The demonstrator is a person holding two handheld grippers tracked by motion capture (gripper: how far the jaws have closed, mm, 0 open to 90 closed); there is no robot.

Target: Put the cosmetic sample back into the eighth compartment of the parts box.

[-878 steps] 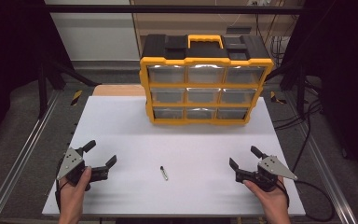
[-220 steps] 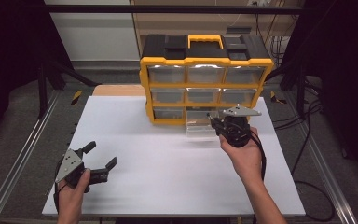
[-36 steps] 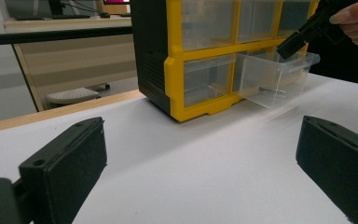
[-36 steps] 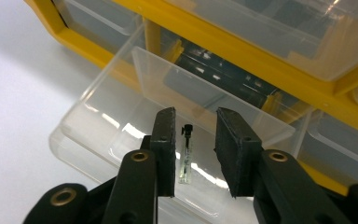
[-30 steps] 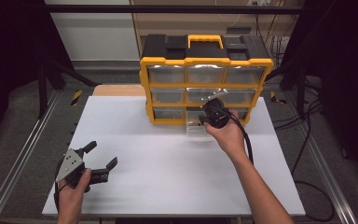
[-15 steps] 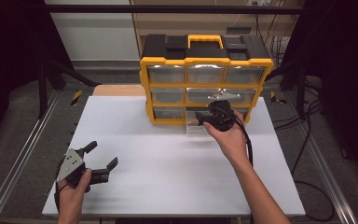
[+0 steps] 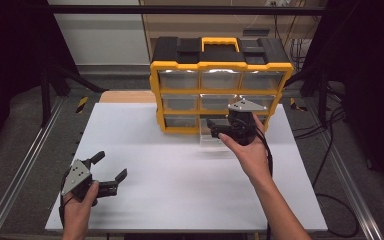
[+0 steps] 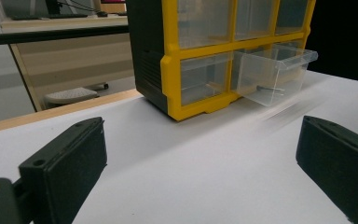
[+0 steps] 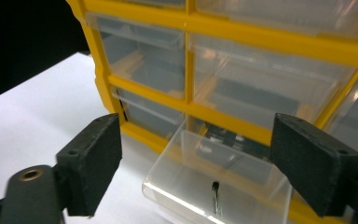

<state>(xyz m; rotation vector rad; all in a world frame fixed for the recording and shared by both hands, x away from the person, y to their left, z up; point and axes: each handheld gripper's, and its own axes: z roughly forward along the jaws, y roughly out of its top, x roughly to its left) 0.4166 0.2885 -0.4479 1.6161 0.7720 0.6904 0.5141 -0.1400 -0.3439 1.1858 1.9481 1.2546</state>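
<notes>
High view: right gripper (image 7: 215, 129) held above the pulled-out clear drawer (image 7: 215, 144) of the bottom row of the yellow organizer (image 7: 220, 90); jaws just opened, nothing between them. Left gripper (image 7: 111, 168) resting near the front left corner of the white table (image 7: 180, 175), jaws spread, released, well apart from the organizer.

Left gripper view: both black jaws wide apart over bare table. Drawer (image 8: 272, 72) seen protruding from the organizer (image 8: 200, 51), a thin dark item lying inside.

Right gripper view: jaws standing wide, released, above the open drawer (image 9: 186, 186). Small dark screw (image 9: 215, 198) lying on the drawer floor, between the jaws but untouched.
</notes>
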